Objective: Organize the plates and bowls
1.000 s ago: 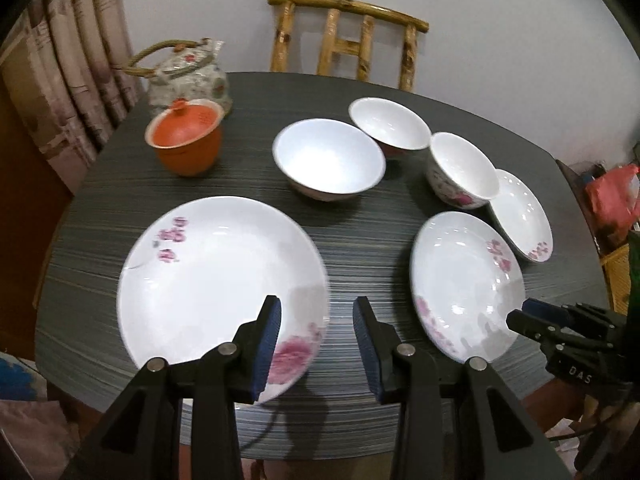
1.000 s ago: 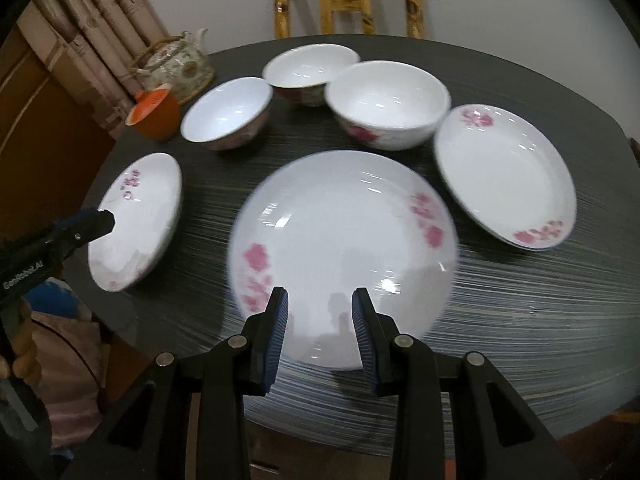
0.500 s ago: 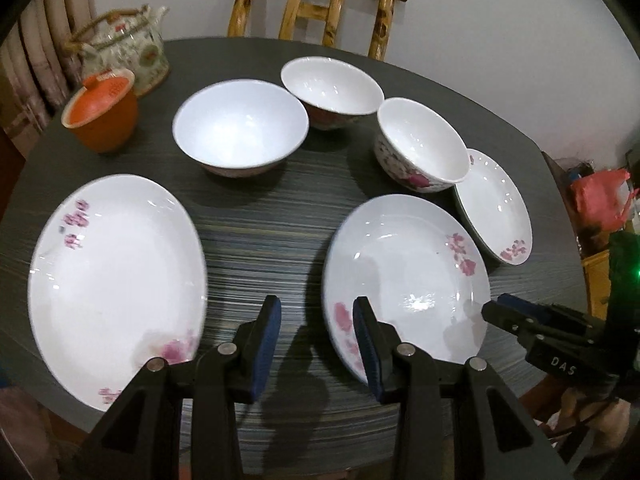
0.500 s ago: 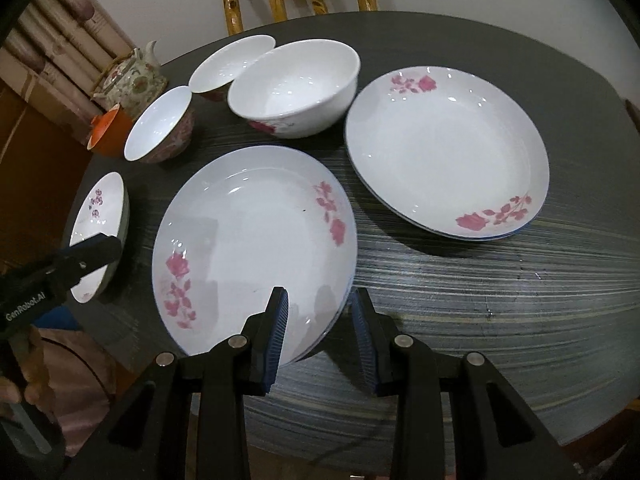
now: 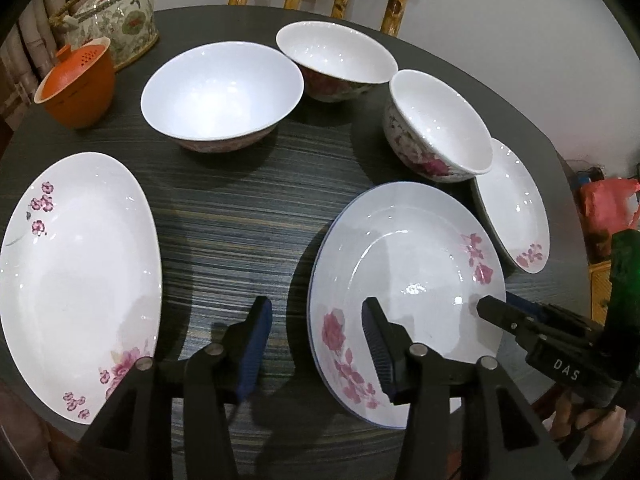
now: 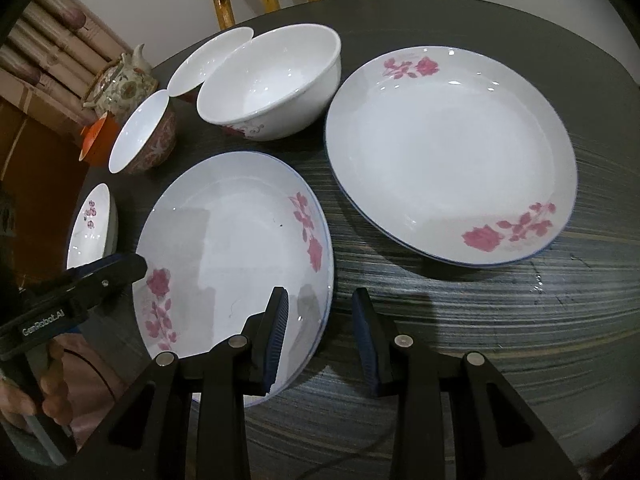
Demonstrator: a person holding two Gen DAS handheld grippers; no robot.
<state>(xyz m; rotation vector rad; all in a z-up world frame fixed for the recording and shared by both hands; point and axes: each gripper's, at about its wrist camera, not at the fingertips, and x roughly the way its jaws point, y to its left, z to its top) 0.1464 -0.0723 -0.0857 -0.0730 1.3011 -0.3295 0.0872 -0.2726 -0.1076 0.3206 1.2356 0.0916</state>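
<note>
Now rose plate (image 5: 404, 272) rim between open left claw (image 5: 316, 344) pads.

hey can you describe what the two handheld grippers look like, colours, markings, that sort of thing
Both are matte black two-finger tools with angular cut-out arms, silver pivot pins and ribbed dark blue pads. The left gripper carries white "GenRobot.AI" lettering on its side in the right wrist view; the right gripper shows white "DAS" lettering in the left wrist view, with a green glow behind it.
</note>
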